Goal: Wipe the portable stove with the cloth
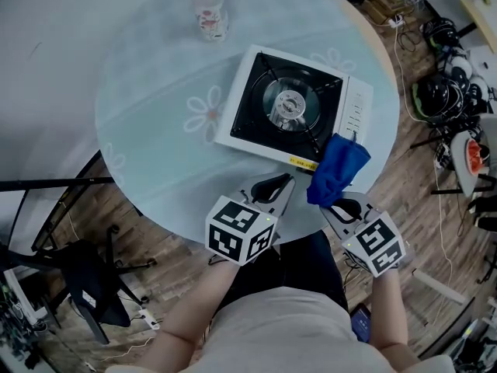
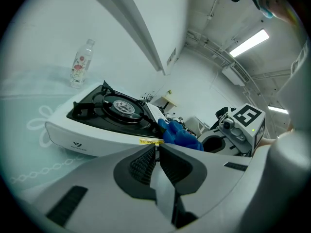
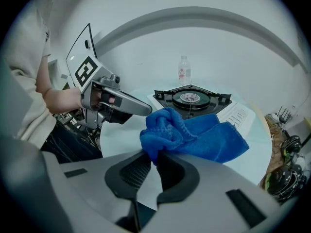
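Stove (image 1: 291, 107) sits on the round glass tabletop (image 1: 155, 107), toward the edge nearest the person, burner uppermost. Bottle (image 1: 210, 10) stands upright at the far side, well apart from the stove. Right gripper (image 3: 153, 154): fingers closed on a bunched corner of the blue cloth (image 3: 194, 137), and the rest of the cloth hangs by the stove's near right corner; contact with the stove cannot be confirmed. Left gripper (image 2: 156, 147): fingers closed together, holding nothing, pointed at the stove's near side.
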`<state>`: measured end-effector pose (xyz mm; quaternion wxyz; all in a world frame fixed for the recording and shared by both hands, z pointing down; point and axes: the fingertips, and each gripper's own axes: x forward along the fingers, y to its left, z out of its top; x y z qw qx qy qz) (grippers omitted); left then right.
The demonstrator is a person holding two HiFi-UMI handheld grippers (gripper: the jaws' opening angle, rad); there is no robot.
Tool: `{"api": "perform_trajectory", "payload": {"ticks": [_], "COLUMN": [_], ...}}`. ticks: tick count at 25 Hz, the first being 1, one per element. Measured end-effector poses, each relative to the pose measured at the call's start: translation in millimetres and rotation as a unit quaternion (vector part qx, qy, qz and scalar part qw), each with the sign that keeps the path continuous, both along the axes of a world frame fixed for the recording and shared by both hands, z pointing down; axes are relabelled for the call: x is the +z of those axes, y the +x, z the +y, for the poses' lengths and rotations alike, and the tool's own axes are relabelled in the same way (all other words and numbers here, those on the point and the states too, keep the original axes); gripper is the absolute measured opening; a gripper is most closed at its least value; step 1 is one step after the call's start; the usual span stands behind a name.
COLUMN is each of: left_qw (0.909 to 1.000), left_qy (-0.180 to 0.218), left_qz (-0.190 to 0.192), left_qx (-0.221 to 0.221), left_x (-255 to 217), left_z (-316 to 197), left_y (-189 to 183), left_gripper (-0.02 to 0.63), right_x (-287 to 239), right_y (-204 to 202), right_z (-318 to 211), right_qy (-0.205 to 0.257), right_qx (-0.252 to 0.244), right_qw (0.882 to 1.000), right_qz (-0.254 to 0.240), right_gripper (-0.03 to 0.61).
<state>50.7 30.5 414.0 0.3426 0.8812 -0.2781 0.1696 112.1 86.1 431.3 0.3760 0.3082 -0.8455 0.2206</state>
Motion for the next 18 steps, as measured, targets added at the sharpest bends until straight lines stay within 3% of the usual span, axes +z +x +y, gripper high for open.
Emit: {"api": "perform_trajectory", "payload": {"ticks": [18], "left_qw": [0.9998], "left_qy": [-0.001], "left_qz": [0.004], "left_qx": [-0.018], "left_x": [0.0], "left_z": [-17.7], "left_y": [-36.7], "left_gripper": [0.041], "right_x": [6.7], "right_y": [-66.3], "right_z": [-35.6], "right_qy": [-0.006], "right_qx": [0.008], "right_qw": [1.000], "right_qz": [-0.029], "right_gripper": [0.049]}}
